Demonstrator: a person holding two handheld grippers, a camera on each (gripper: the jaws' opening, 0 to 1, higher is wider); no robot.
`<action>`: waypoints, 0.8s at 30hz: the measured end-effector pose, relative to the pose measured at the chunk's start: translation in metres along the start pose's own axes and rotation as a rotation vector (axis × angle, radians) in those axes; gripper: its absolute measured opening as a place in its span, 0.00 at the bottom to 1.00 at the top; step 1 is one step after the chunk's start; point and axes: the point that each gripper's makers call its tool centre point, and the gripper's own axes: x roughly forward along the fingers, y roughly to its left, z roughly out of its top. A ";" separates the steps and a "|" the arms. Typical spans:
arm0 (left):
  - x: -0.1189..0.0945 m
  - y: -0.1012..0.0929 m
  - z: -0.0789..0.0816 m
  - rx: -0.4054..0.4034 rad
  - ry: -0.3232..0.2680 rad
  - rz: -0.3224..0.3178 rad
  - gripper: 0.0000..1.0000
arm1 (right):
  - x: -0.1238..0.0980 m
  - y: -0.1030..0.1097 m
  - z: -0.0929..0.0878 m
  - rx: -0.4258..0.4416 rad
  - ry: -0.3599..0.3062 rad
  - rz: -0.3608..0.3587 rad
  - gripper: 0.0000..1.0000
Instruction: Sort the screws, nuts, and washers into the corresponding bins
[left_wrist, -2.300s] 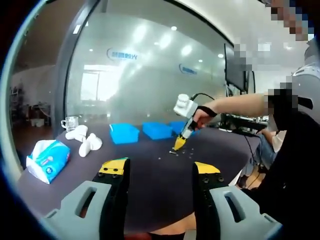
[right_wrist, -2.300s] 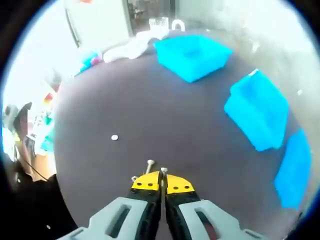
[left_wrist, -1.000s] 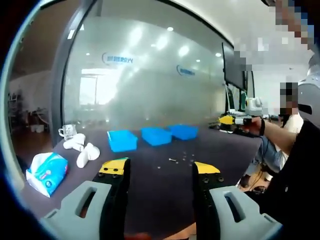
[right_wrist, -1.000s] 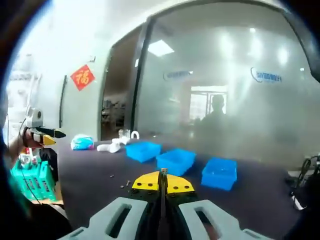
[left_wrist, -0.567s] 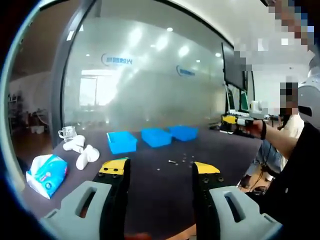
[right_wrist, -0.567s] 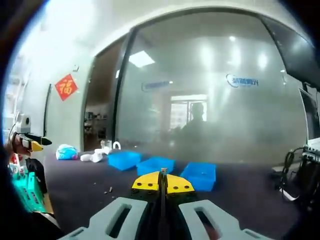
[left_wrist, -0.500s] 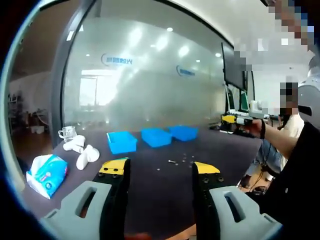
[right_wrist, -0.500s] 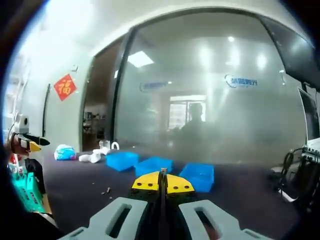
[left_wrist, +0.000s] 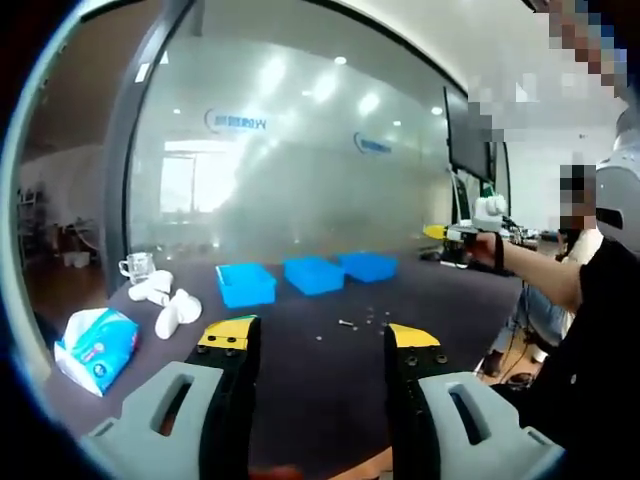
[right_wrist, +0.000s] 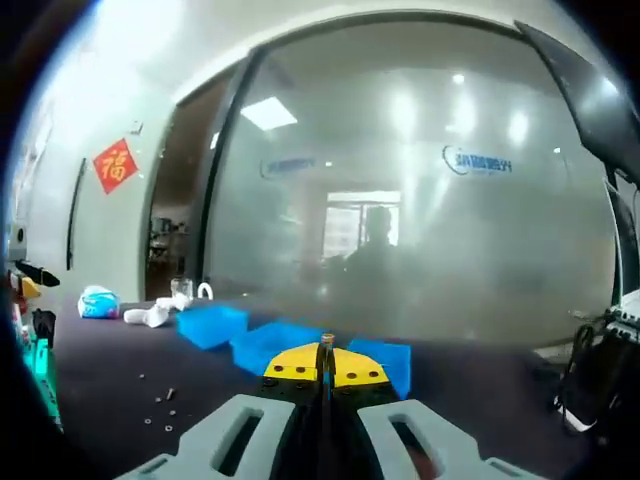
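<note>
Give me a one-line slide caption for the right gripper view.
Right gripper shut on a small screw, raised before three blue bins on a dark table.

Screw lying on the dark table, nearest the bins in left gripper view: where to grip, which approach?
Grip the screw across its shaft, coming straight down from above. It lies flat on the table with loose small parts beside it, so a top-down pinch across the thin shaft looks safest. The left gripper is open; head end is too small to tell.
</note>
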 end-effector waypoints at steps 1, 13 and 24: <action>0.000 0.001 0.000 -0.002 -0.002 0.001 0.49 | 0.009 -0.005 -0.002 -0.006 0.006 -0.013 0.00; -0.004 0.008 0.002 -0.012 -0.007 0.025 0.49 | 0.086 -0.019 -0.019 0.027 0.077 -0.047 0.00; -0.003 0.005 -0.001 -0.018 -0.001 0.021 0.48 | 0.133 -0.035 -0.027 0.037 0.135 -0.074 0.00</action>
